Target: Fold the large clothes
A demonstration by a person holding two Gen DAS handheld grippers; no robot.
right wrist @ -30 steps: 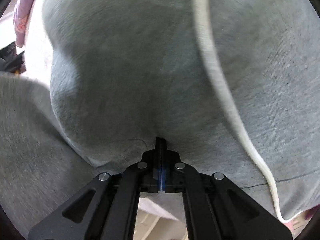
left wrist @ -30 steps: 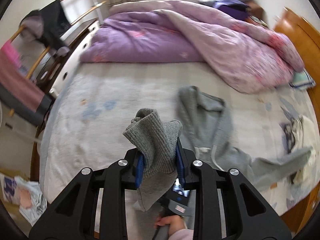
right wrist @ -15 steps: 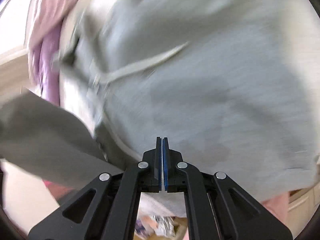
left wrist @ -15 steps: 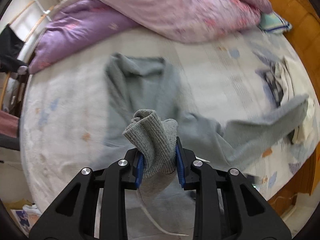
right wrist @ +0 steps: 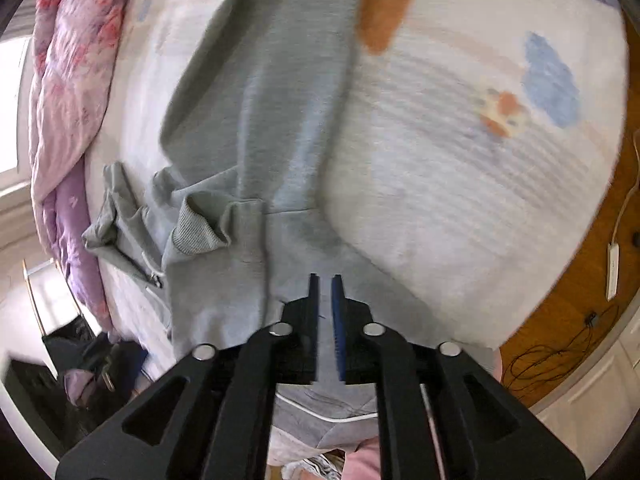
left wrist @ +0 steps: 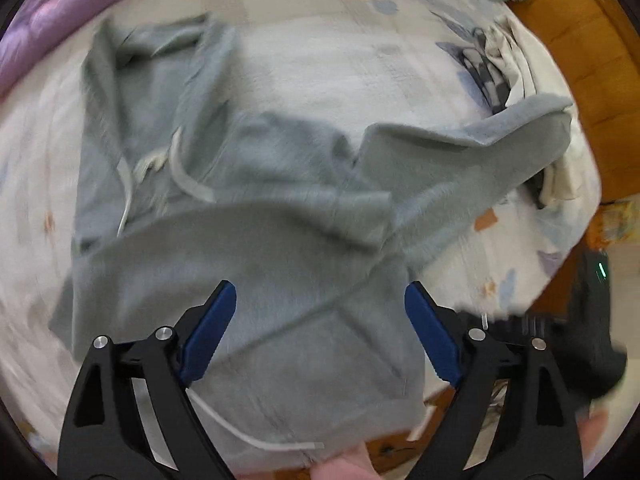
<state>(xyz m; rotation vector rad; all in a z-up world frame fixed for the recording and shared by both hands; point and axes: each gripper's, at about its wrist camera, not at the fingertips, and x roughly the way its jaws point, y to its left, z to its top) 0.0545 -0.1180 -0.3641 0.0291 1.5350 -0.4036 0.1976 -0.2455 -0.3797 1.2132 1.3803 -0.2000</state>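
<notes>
A large grey hoodie (left wrist: 256, 184) lies spread on the bed, hood toward the far left, one sleeve (left wrist: 480, 160) stretched out to the right, white drawstrings loose on its chest. My left gripper (left wrist: 320, 300) is wide open and empty just above the hoodie's near hem. In the right wrist view the hoodie (right wrist: 256, 128) runs up the frame, with a ribbed cuff (right wrist: 196, 228) folded at the left. My right gripper (right wrist: 325, 284) hovers over the hem with its jaws a narrow slit apart and nothing between them.
A patterned white bedsheet (left wrist: 328, 52) covers the bed. A purple-pink quilt (right wrist: 68, 80) is bunched at the far side. Other clothes (left wrist: 516, 64) lie at the right near the wooden bed frame (left wrist: 576, 48). Cables lie on the wooden floor (right wrist: 568, 312).
My left gripper has let go of the grey ribbed cuff and opened wide. My right gripper has parted slightly. The hoodie now lies flatter on the bed.
</notes>
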